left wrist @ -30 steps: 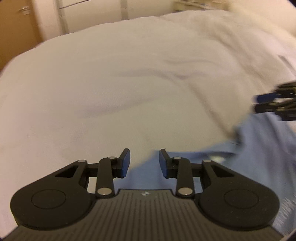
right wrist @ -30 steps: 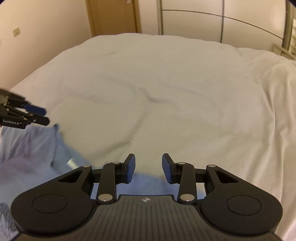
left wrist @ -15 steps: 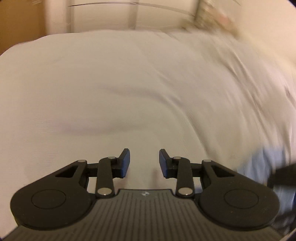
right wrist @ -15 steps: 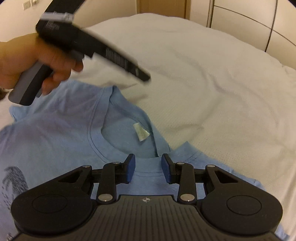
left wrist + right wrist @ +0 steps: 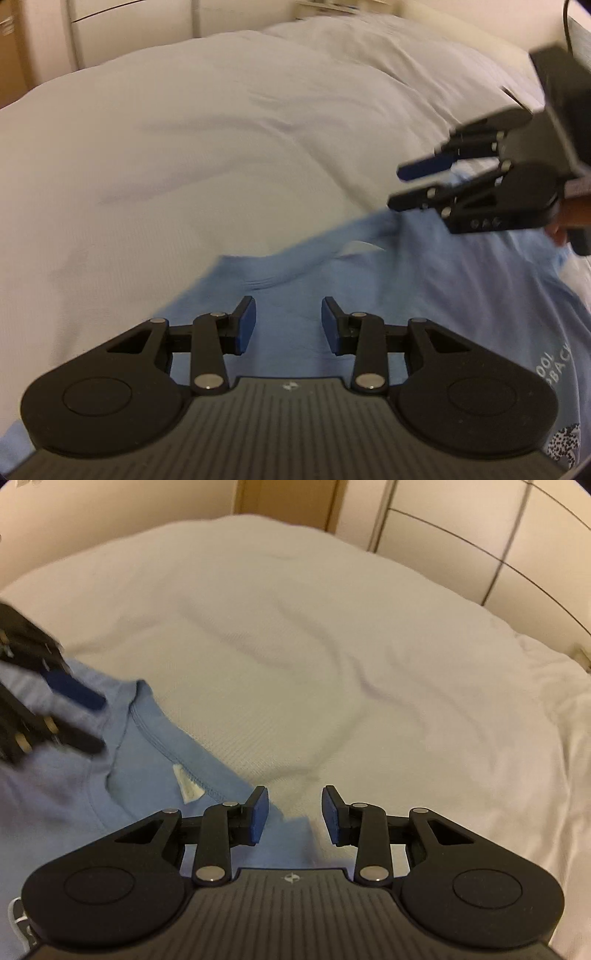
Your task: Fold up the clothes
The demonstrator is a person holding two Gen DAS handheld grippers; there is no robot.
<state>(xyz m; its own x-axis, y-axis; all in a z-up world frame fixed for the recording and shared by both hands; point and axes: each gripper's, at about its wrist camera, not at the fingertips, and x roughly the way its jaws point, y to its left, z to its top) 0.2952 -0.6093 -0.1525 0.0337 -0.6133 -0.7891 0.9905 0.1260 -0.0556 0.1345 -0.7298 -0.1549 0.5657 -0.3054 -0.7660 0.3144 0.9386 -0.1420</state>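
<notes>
Bedroom, warm light; a wide bed under a white quilt [image 5: 332, 657] serves as the work surface, broad and soft enough to spread a garment flat. Nearest both cameras lies a light blue T-shirt [image 5: 424, 295], spread face-up at the near edge of the quilt, collar and white neck label [image 5: 188, 784] pointing up the bed, printed lettering just visible at the right rim of the left view. The lie suits either a shirt laid out for folding or one being straightened mid-job; no fold shows in frame. Left gripper [image 5: 288, 325] hovers low over the shoulder area, jaws wide apart, nothing between them. Right gripper [image 5: 294, 814] sits over the other shoulder's edge where shirt meets quilt, jaws equally wide, empty; contact with the cloth cannot be told. Farther off: bare rumpled quilt, then pale wardrobe panels [image 5: 480, 535] and a wooden door [image 5: 288, 498].
</notes>
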